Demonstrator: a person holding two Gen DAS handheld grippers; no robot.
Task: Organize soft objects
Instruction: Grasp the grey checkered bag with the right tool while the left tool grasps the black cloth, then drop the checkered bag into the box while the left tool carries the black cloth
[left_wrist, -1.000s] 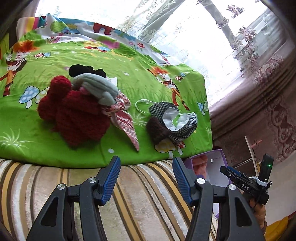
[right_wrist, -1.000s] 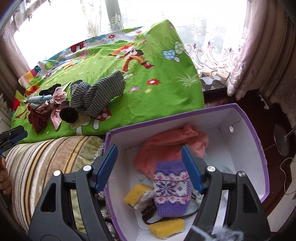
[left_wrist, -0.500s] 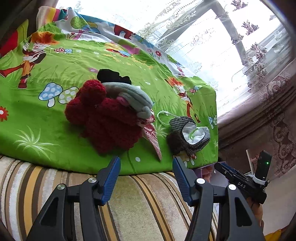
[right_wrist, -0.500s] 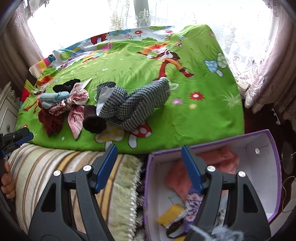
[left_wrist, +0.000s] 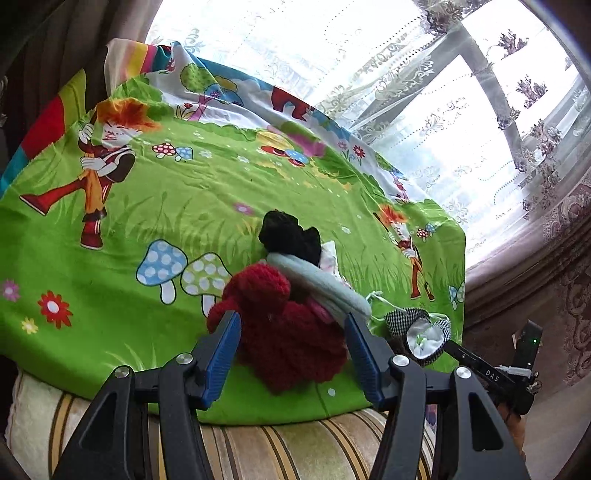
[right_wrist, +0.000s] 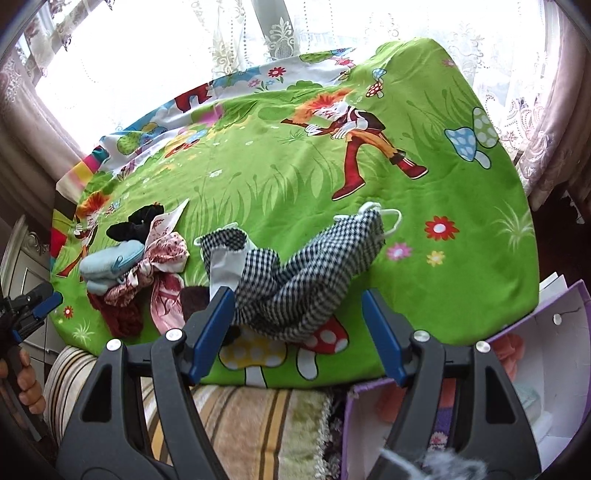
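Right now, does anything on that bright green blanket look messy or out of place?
Yes. Several soft things sit in a loose heap rather than sorted: a red knit item under a pale blue one and a black one. The checkered garment sprawls crumpled nearby, outside the purple box.

The purple box (right_wrist: 524, 369) runs off the lower right edge beside the checkered cloth (right_wrist: 295, 288); its contents, perhaps knitwear, sit blurred behind the right gripper (right_wrist: 297, 332).

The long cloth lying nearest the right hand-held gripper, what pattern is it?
The long cloth is a black-and-white check, clearest in the right wrist view.
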